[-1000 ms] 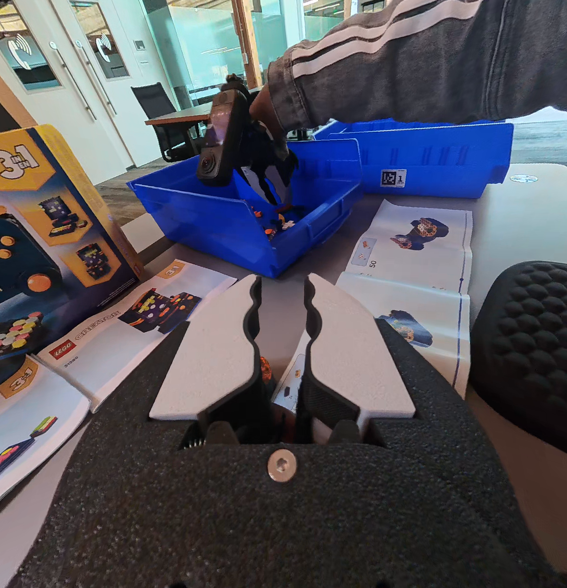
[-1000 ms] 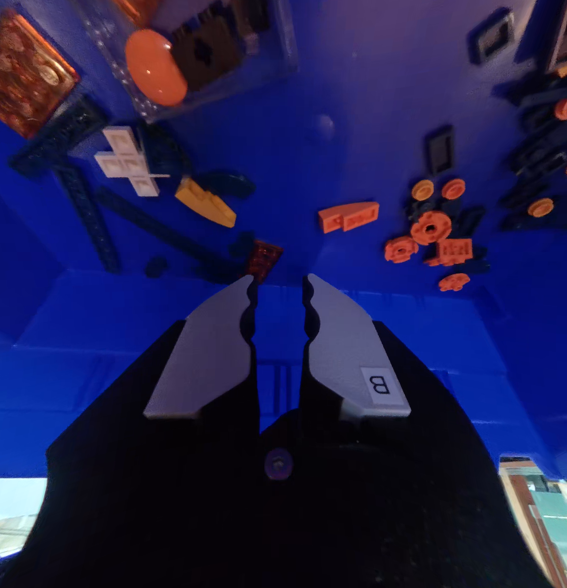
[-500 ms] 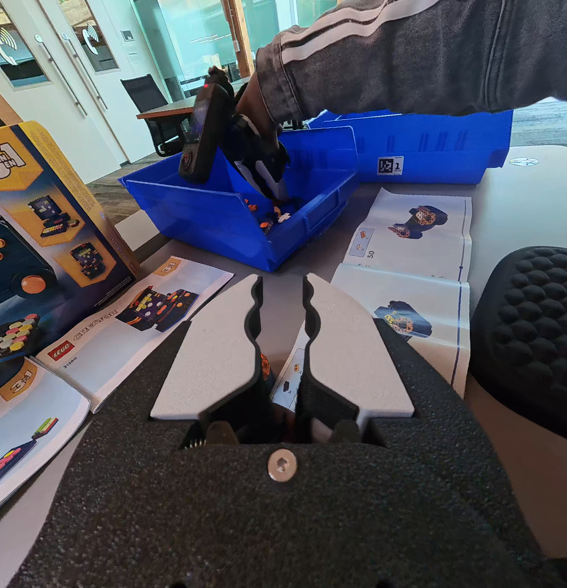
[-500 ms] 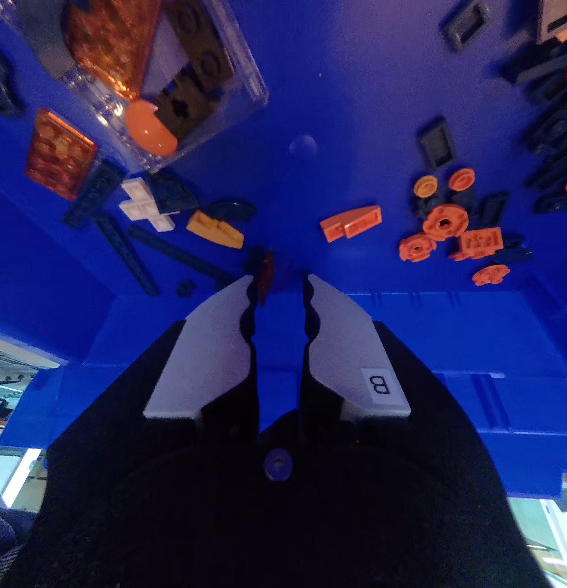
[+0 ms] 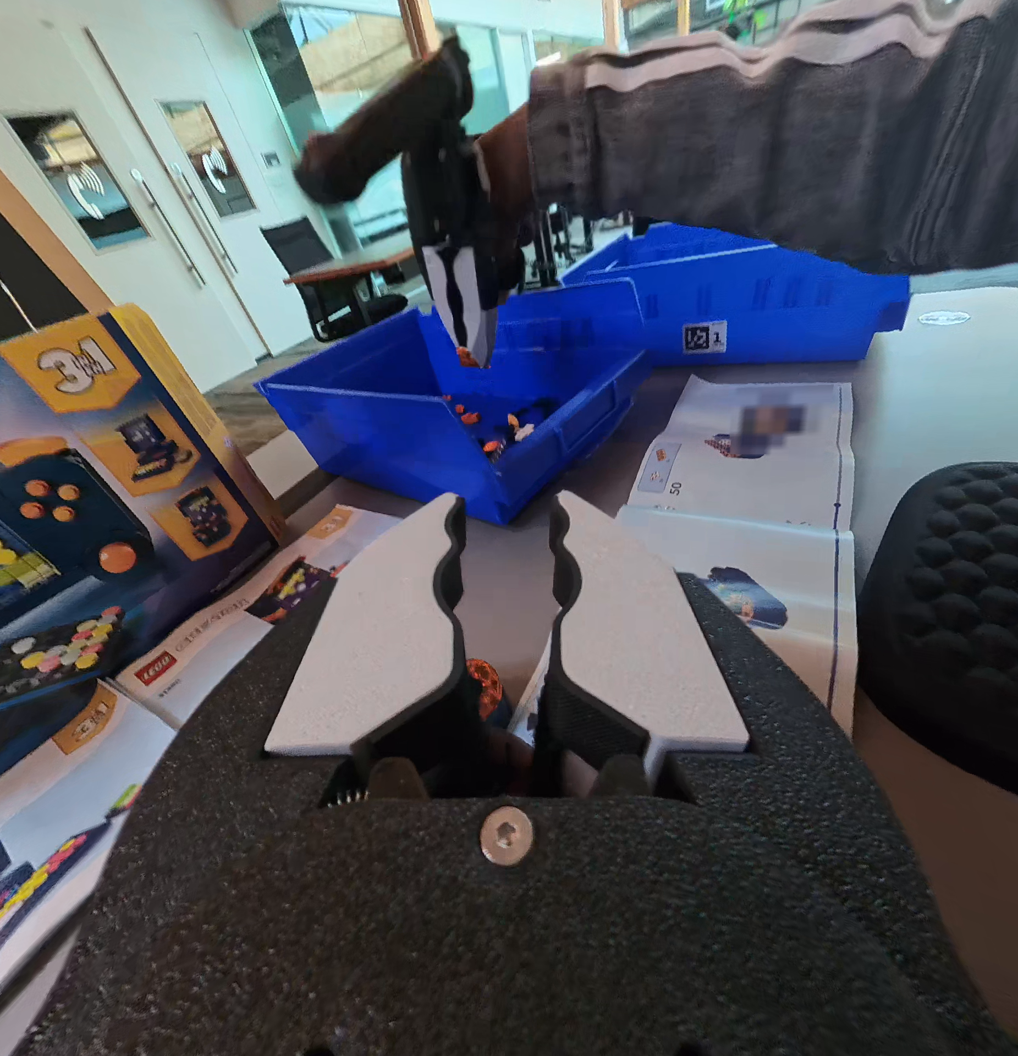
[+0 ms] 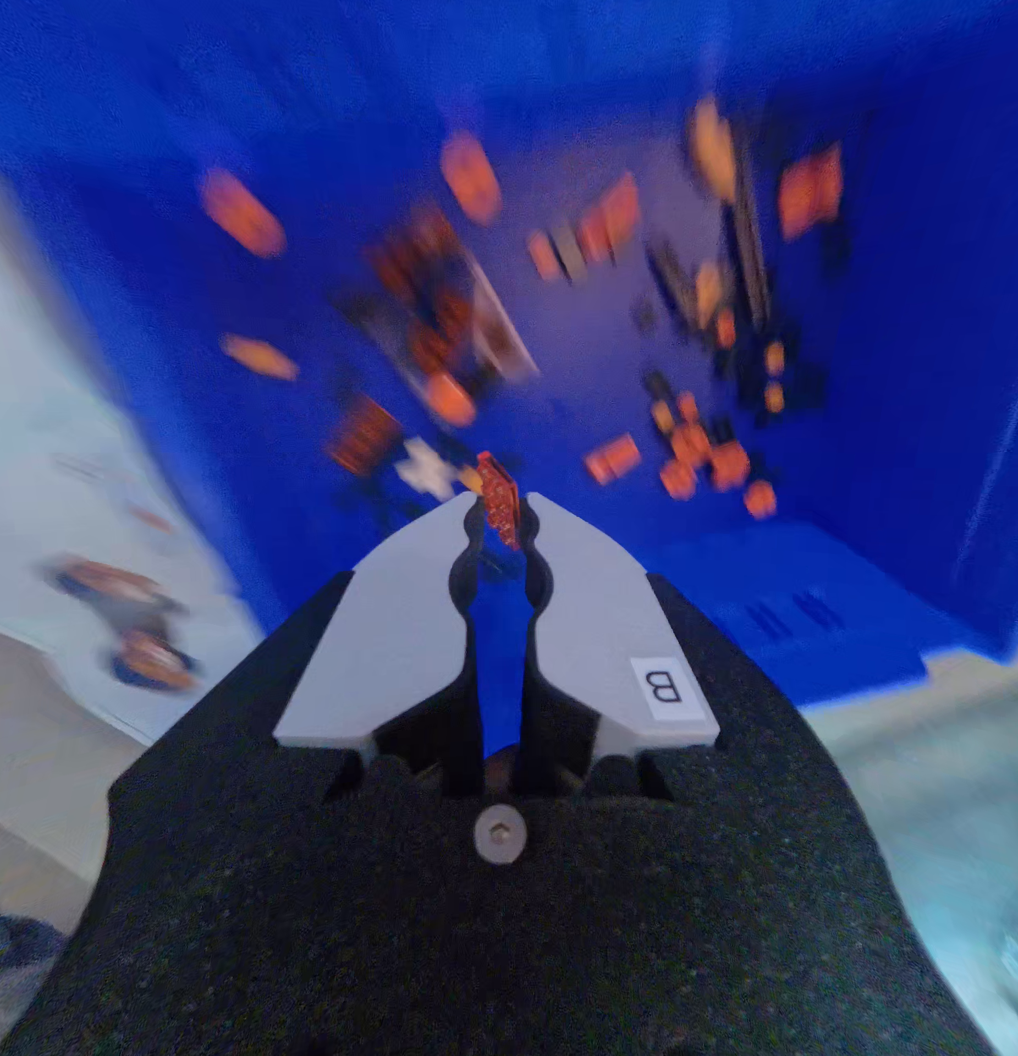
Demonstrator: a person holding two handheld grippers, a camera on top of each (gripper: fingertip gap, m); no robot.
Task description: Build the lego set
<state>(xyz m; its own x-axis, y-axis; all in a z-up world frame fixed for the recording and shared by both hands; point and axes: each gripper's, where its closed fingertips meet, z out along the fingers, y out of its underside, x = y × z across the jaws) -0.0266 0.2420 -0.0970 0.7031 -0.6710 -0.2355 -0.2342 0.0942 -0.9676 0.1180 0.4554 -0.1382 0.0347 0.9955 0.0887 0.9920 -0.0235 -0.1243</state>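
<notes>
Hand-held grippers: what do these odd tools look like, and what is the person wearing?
Each hand-held gripper has a rough black body, two pale grey fingers with wavy black inner pads, and a silver screw. The right hand-held gripper carries a white lettered sticker. The sleeve is dark grey with pale stripes.

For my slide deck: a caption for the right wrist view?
Right tool pinching a red studded plate above a blue bin of blurred loose bricks.

Daylight comes through the glass walls (image 5: 381, 74) behind the blue bin (image 5: 381, 434), leaving the left wrist view bright. The sleeve (image 5: 780, 143) above the bin smears with motion blur. The right wrist view is heavily blurred; both views bend at the edges.
</notes>
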